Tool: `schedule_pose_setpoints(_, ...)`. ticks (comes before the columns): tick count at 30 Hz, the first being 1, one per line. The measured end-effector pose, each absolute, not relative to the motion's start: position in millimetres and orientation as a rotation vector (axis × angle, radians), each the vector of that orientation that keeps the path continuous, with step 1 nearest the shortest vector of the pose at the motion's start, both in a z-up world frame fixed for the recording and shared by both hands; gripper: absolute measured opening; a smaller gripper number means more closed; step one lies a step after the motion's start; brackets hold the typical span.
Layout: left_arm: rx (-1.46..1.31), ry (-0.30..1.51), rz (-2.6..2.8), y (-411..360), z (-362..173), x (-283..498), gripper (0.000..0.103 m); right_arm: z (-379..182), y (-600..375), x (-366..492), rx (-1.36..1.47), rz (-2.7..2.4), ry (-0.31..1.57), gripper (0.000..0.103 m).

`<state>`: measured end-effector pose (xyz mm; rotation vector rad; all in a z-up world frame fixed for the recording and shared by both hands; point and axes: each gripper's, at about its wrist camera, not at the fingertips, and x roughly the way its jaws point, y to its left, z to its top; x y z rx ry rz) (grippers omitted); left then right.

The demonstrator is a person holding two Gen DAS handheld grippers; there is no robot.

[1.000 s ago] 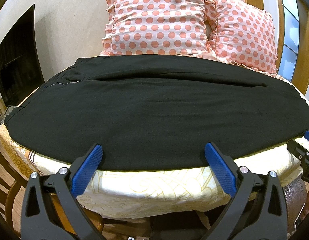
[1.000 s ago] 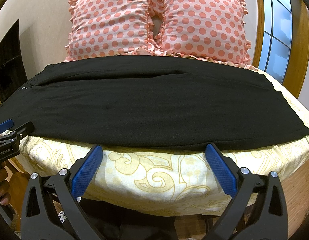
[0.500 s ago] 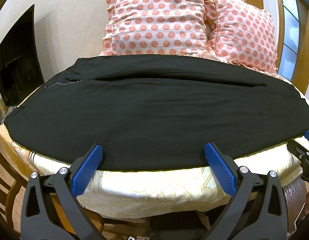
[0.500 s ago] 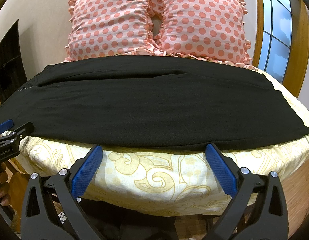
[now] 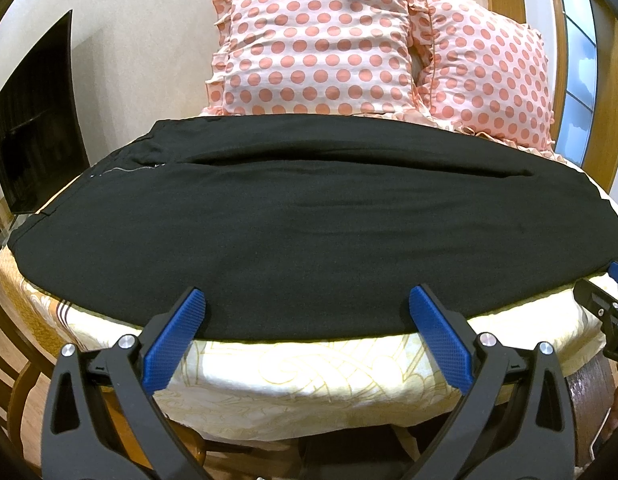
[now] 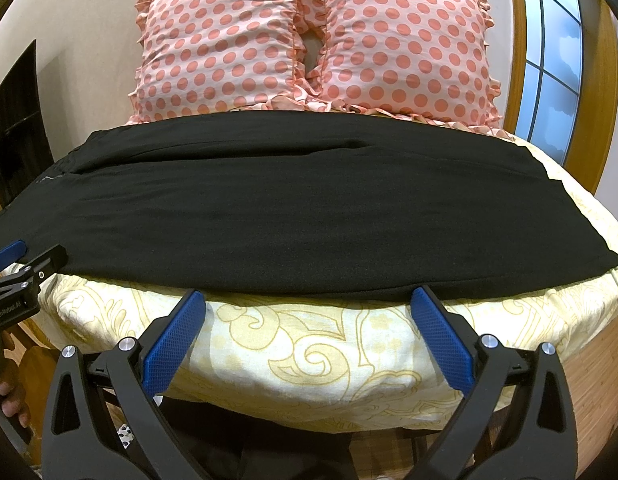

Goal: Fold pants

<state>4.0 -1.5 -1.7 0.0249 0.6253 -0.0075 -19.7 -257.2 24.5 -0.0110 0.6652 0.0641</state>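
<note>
Black pants (image 5: 309, 220) lie flat across the bed, folded lengthwise with one leg over the other, the waist and zipper at the left and the hems at the right. They also fill the right wrist view (image 6: 301, 216). My left gripper (image 5: 307, 312) is open and empty at the pants' near edge. My right gripper (image 6: 309, 308) is open and empty just short of the near edge. Each gripper shows in the other's view: the right one (image 5: 605, 300) at the right, the left one (image 6: 17, 268) at the left.
The bed has a yellow patterned sheet (image 6: 309, 352). Two pink polka-dot pillows (image 5: 317, 48) (image 6: 405, 44) stand behind the pants. A dark television (image 5: 33, 120) is at the left, a wood-framed window (image 6: 549, 52) at the right.
</note>
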Motion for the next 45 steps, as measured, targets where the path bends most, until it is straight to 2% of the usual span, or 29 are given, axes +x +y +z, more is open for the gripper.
schedule_pose_setpoints(20, 0.074, 0.643, -0.036, -3, 5, 3, 0.101, 32, -273, -19, -0.051, 0.22, 0.693, 0.102)
schedule_pose_setpoints(28, 0.115, 0.529, 0.023, 9, 45, 10, 0.101, 97, -354, -8, 0.138, 0.228, 0.586, 0.102)
schedule_pose_setpoints(33, 0.045, 0.543, 0.078, 26, 55, 48, 0.101, 131, -418, 74, 0.305, -0.007, 0.631, 0.102)
schedule_pose_setpoints(38, -0.005, 0.612, 0.075, 33, 42, 71, 0.101, 127, -460, 188, 0.396, -0.214, 0.745, 0.102)
schedule_pose_setpoints(41, 0.0, 0.633, 0.081, 34, 35, 79, 0.101, 107, -483, 257, 0.442, -0.343, 0.831, 0.094)
schedule_pose_setpoints(43, -0.009, 0.647, 0.077, 36, 30, 84, 0.101, 92, -496, 291, 0.462, -0.422, 0.887, 0.082)
schedule_pose_setpoints(45, -0.021, 0.662, 0.074, 37, 26, 87, 0.101, 76, -508, 323, 0.473, -0.518, 0.941, 0.078)
